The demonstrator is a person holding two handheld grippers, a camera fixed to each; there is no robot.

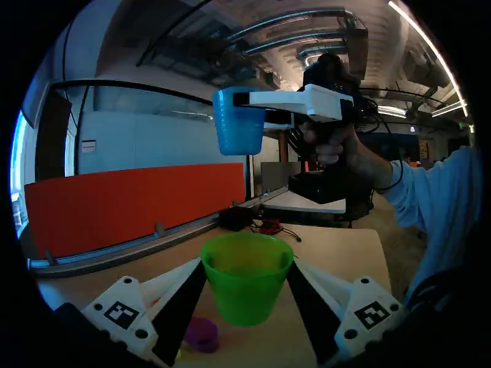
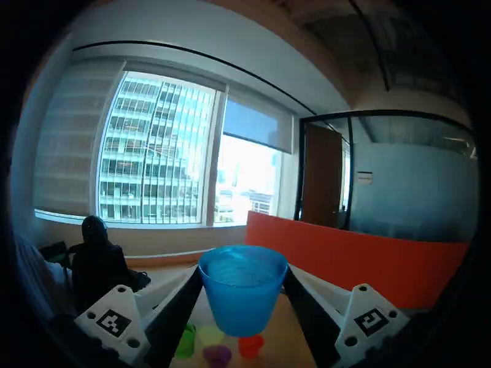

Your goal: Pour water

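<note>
Green cup [image 1: 247, 279] clamped upright between the 2 fingers of the left gripper [image 1: 245, 288], lifted clear of the pale worktop [image 1: 344, 245], with a small purple piece [image 1: 202, 334] lying on the surface below it. Black-and-white marker squares [image 1: 121, 314] at the base of both fingers.

Higher up in the left gripper view, well apart from the green cup and not touching it: blue cup [image 1: 238, 129], upright, pinched on both sides by the white fingers of the right gripper [image 1: 240, 116], held aloft by a hand [image 1: 334, 144] in a light blue sleeve [image 1: 436, 190]. Long orange partition [image 1: 135, 202] along the far edge of the worktop.

In the right gripper view, the same blue cup gripped rim-up between the 2 fingers, above 4 small coloured pieces [image 2: 210, 334] (green, yellow, purple, red) clustered on the worktop, against a tall window [image 2: 159, 159] and the orange partition. Water level in either cup too hard to make out.
</note>
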